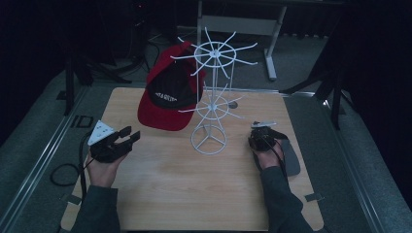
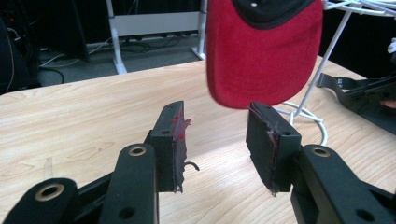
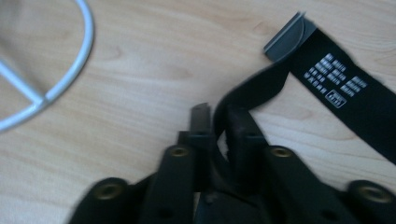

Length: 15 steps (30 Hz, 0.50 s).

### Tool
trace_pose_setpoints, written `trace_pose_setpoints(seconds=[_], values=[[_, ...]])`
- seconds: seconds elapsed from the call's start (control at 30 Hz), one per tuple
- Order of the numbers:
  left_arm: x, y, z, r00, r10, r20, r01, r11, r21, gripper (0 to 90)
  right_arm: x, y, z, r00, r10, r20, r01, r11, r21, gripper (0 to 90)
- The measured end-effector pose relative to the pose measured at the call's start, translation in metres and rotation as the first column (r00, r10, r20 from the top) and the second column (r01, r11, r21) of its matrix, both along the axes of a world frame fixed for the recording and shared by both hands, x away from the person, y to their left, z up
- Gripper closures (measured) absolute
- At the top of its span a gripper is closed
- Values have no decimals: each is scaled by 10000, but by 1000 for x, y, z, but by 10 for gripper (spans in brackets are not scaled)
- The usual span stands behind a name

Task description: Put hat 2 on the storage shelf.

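Note:
A red and black cap (image 1: pixel 167 97) hangs on the left side of a white wire rack (image 1: pixel 210 92) that stands mid-table. In the left gripper view the cap's red brim (image 2: pixel 261 51) hangs just beyond my left gripper (image 2: pixel 215 112), which is open with nothing between its jaws. That gripper (image 1: pixel 128 135) rests left of the rack. My right gripper (image 1: pixel 261 131) sits right of the rack's base, over a dark cap (image 1: pixel 291 155) lying flat. In the right gripper view, my right gripper (image 3: pixel 218 114) is shut on that cap's black strap (image 3: pixel 345 93), which has a grey tip and a white printed label.
The rack's round base ring (image 3: pixel 70 70) lies just left of the right gripper. The wooden table (image 1: pixel 194 194) has bare room toward the person. A white table frame (image 1: pixel 272 43) and cables stand on the floor beyond.

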<state>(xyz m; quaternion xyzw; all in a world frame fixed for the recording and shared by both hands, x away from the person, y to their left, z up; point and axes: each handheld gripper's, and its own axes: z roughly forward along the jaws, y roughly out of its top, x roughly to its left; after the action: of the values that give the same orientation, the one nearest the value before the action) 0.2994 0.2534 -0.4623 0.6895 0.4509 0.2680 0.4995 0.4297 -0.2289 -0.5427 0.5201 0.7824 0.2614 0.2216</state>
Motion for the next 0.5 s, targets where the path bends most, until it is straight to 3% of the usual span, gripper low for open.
trace_pose_setpoints(seconds=[0.17, 0.2, 0.33, 0.5], values=[[1, 1, -2, 10000, 29, -94, -28, 10000, 22, 578, -5, 0, 1, 9987, 456, -227, -454, 9989, 63, 882], [2, 0, -3, 9999, 28, -135, -28, 10000, 47, 578, -9, -1, 2, 9957, 890, -243, -889, 9960, 66, 883], [2, -1, -4, 9998, 26, -193, -24, 10000, 86, 578, -21, -3, 2, 9883, 1493, -307, -1491, 9888, 99, 884], [3, -2, -5, 9998, 38, -215, -36, 10000, 79, 578, -36, -8, 3, 9835, 1782, -322, -1773, 9837, 287, 883]])
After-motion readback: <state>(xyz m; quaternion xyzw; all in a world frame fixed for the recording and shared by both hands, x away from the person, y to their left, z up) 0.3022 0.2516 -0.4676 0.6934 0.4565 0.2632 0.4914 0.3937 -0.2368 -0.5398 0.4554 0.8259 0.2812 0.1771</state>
